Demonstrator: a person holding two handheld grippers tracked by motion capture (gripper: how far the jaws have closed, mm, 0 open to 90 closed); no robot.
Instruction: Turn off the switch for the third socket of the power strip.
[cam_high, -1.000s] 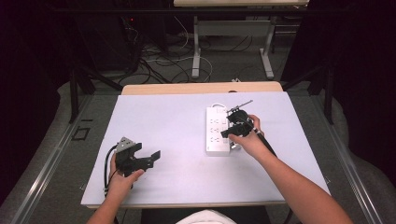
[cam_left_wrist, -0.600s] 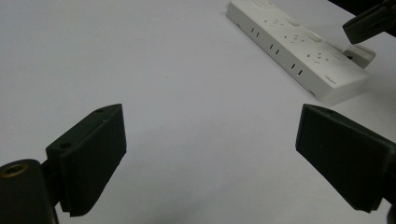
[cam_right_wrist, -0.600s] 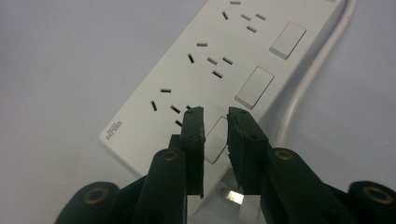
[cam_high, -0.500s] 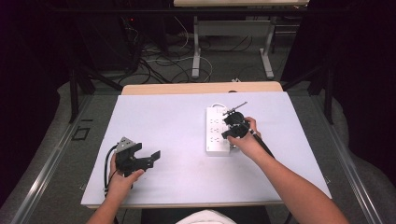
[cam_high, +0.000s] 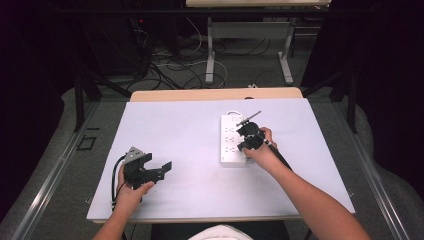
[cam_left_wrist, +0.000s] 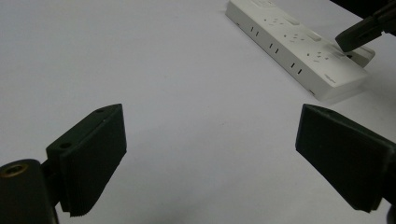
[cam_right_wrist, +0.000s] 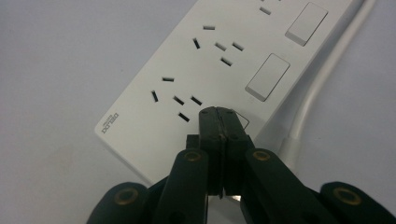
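A white power strip (cam_high: 231, 142) lies on the right half of the white table (cam_high: 190, 130), with rocker switches (cam_right_wrist: 266, 77) along one edge. My right gripper (cam_high: 244, 145) points down at its near end. Its jaws have just been closing and now stand shut, with nothing between them. The tips (cam_right_wrist: 218, 112) rest at the nearest switch of the power strip (cam_right_wrist: 187, 70). My left gripper (cam_high: 157, 167) rests at the table's front left, open and empty. Its own view looks between the wide-apart jaws of the left gripper (cam_left_wrist: 210, 158) toward the power strip (cam_left_wrist: 299, 56) and the right gripper (cam_left_wrist: 355, 37).
The strip's white cable (cam_right_wrist: 322, 84) runs along its switch side and loops at the far end (cam_high: 232, 113). A black cable (cam_high: 277, 156) trails back from the right gripper along the forearm. Beyond the table stand desk legs (cam_high: 210, 55) and floor cables (cam_high: 170, 65).
The right gripper has shifted slightly toward the near end of the strip. The left gripper has stayed where it was.
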